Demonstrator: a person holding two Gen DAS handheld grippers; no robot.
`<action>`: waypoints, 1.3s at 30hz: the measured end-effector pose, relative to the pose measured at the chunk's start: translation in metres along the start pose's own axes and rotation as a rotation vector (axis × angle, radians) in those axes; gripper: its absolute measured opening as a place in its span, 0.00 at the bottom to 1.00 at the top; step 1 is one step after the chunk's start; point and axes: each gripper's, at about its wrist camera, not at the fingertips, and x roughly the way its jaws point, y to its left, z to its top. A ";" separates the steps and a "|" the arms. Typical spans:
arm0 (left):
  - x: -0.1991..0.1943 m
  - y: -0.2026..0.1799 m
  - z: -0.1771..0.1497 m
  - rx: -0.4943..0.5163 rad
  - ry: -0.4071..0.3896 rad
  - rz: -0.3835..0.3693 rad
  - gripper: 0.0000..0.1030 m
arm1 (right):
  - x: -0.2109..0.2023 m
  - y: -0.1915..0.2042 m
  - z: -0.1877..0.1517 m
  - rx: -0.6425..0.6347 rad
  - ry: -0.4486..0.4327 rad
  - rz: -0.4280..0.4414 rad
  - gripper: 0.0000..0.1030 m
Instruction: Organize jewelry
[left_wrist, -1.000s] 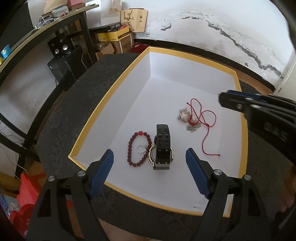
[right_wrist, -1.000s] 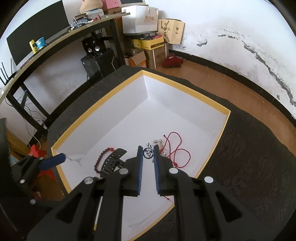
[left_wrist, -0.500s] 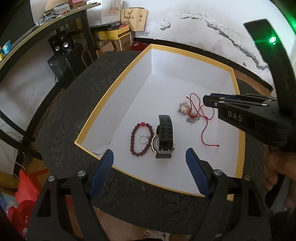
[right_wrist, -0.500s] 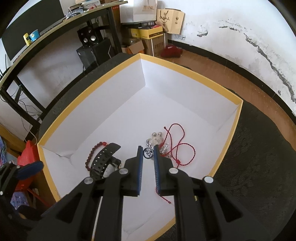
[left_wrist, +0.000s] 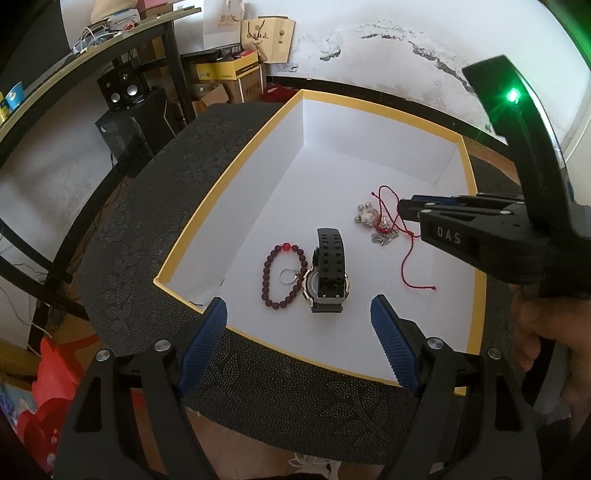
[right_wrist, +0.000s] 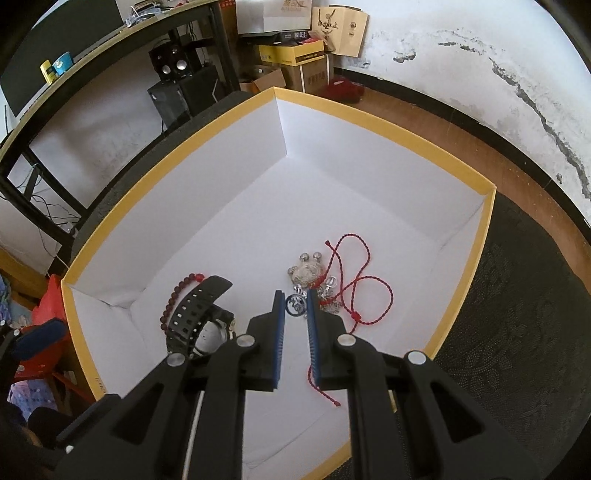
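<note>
A white box with a yellow rim (left_wrist: 229, 173) holds a black watch (left_wrist: 328, 269), a dark red bead bracelet (left_wrist: 271, 277), a small silver ring (left_wrist: 287, 275) and a red cord with silver charms (left_wrist: 380, 221). My left gripper (left_wrist: 299, 332) hangs open above the box's near edge, in line with the watch and touching nothing. My right gripper (right_wrist: 295, 306) is shut on a small dark round charm (right_wrist: 295, 301) just above the red cord (right_wrist: 354, 280) and silver charms (right_wrist: 306, 269). In the left wrist view the right gripper (left_wrist: 402, 210) reaches in from the right.
The box sits on a round black patterned table (left_wrist: 147, 206). Behind it are a black desk frame (left_wrist: 173, 55), speakers (left_wrist: 122, 92), cardboard boxes (left_wrist: 229, 74) and a cracked white wall. A hand (left_wrist: 546, 332) holds the right gripper at the box's right side.
The right gripper has come down lower over the red cord pile, still shut on the small charm, and reaches further into the left wrist view. The left gripper stays open and has drawn back slightly.
</note>
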 end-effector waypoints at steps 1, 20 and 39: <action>0.000 0.000 0.000 -0.001 0.001 0.001 0.76 | -0.001 0.000 0.000 0.000 -0.002 0.002 0.12; -0.017 -0.011 -0.005 -0.002 -0.021 0.032 0.80 | -0.044 0.001 -0.007 -0.009 -0.089 0.025 0.94; -0.029 -0.068 -0.016 0.062 -0.049 -0.013 0.89 | -0.152 -0.073 -0.090 0.118 -0.199 -0.150 0.94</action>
